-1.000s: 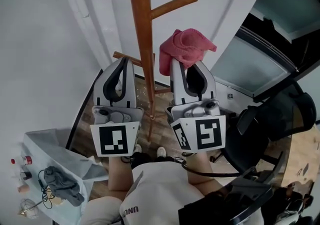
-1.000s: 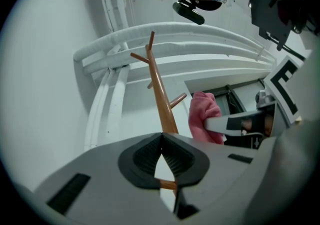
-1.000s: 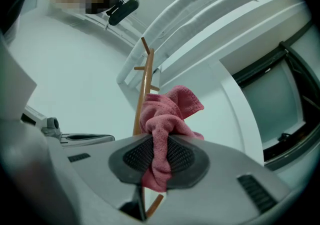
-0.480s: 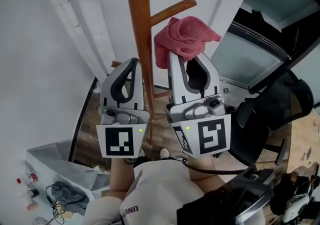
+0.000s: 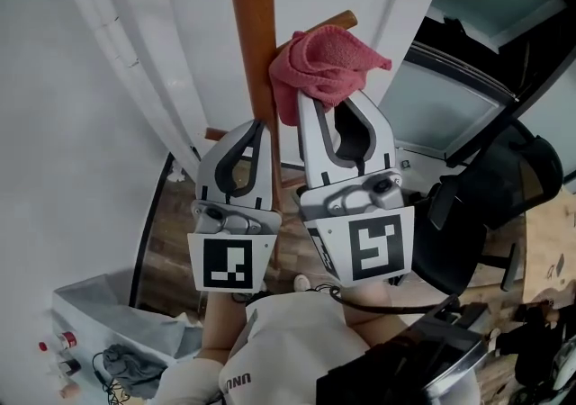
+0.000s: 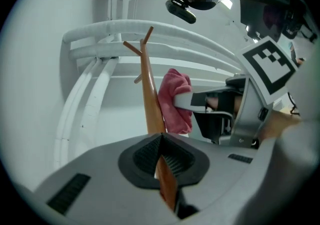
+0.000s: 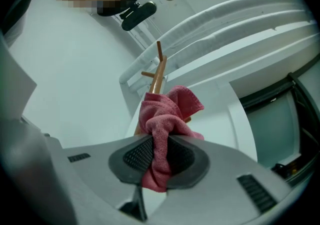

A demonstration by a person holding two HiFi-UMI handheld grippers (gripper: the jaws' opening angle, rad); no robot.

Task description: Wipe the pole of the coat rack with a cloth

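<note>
Right gripper [image 5: 326, 104] clamped on pink cloth [image 5: 326, 57], touching pole [image 5: 250, 25] at cloth's nine o'clock. Left gripper [image 5: 258, 129] pinched on pole lower, at seven. Probably wipe along pole's twelve-to-six axis.

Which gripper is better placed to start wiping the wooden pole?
The right gripper, probably. Its jaws are shut on the pink cloth, which lies against the pole. The left gripper has no cloth; its jaws are clamped on the pole lower down, apparently steadying it.
</note>
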